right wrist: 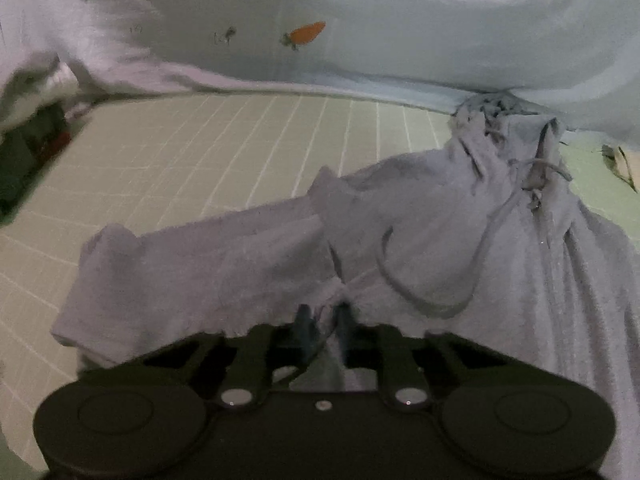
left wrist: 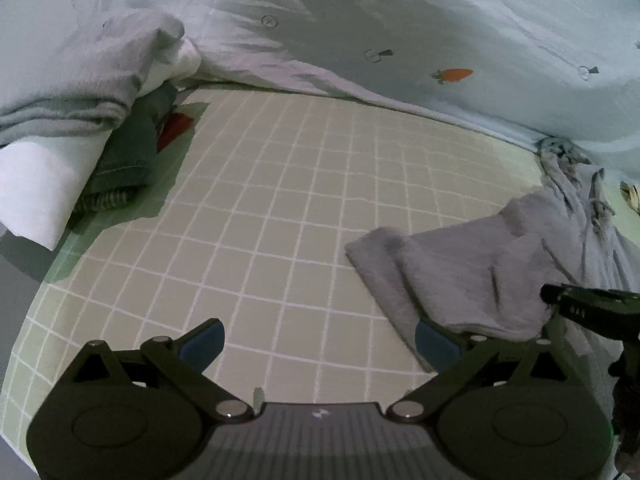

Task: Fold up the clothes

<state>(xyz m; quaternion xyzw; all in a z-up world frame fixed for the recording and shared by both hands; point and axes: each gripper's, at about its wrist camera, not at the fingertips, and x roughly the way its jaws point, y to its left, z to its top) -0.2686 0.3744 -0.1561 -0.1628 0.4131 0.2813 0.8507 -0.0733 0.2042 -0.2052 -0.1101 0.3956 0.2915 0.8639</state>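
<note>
Hoodie (right wrist: 248, 256), grey and fleecy, lies crumpled on the green checked sheet (right wrist: 208, 152), toward the right side of the bed. One sleeve (right wrist: 132, 276) stretches out to the left across the grid, its cuff end rumpled. The hood (right wrist: 500, 136) is bunched at the far end, against the edge of the pale duvet (right wrist: 400, 32), and a drawstring (right wrist: 424, 292) loops down over the body of the garment.

The right gripper (right wrist: 322, 320) has its fingers drawn close together, pinching a fold of the hoodie at its near edge; fabric bulges up on either side of the tips and drapes over the tool's front.

The left gripper (left wrist: 318, 340) hovers over bare sheet with its fingers wide apart and nothing between them. Its right-hand finger (left wrist: 434, 342) sits at the edge of the sleeve, seemingly touching or just overlapping the cloth; the other finger is over the grid only. In the left wrist view the right gripper shows as a dark bar at the right margin, against the grey fabric.

The duvet, printed with small carrots (left wrist: 456, 74), is heaped along the far side of the sheet. At the far left, well apart from the hoodie, sits a pile (left wrist: 72, 92) of folded pale cloth on a white pillow (left wrist: 36, 184), with a dark garment (left wrist: 124, 156) and something red (left wrist: 176, 128) tucked beside it.
</note>
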